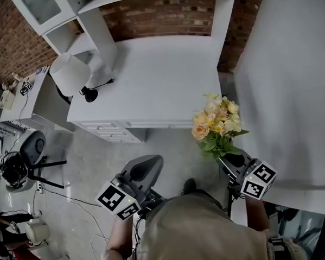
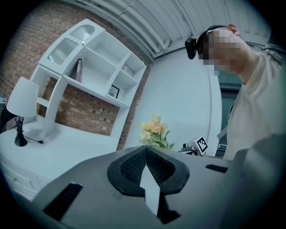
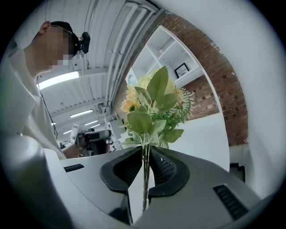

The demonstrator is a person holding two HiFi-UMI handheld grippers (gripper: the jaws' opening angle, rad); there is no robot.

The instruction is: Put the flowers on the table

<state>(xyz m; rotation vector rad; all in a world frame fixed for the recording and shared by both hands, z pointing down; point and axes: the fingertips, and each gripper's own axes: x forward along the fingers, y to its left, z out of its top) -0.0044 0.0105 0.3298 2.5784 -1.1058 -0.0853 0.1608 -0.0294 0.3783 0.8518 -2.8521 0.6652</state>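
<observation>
- Clamping the flowers (image 3: 154, 112) by their thin green stems, the right tool (image 3: 145, 165) has its dark pads pressed on the bunch from both sides, and the leaves and blooms rise upright just above the tips.
- The flowers (image 1: 216, 126) are pale yellow, cream and peach blossoms over green leaves. In the head view they are in the air off the front right corner of the counter (image 1: 160, 78), with the top blossoms overlapping its front edge, and they are not resting on it.
- The right tool (image 1: 232, 160) shows at the lower right of the head view, with its marker cube behind it.
- The left tool (image 2: 145, 165) is clenched with nothing between its pads; only a narrow pale sliver shows below the tips.
- The left tool (image 1: 145, 164) is held over the grey floor (image 1: 169, 148) in front of the counter's drawers, well to the left of the bunch.
- The counter is white and mostly bare, with a white-shaded lamp (image 1: 70, 74) on a black stand at its left end.
- A white shelf unit (image 2: 98, 62) stands at the back of it against a brick wall (image 1: 162, 15).
- A white wall (image 1: 290, 82) runs along the right side.
</observation>
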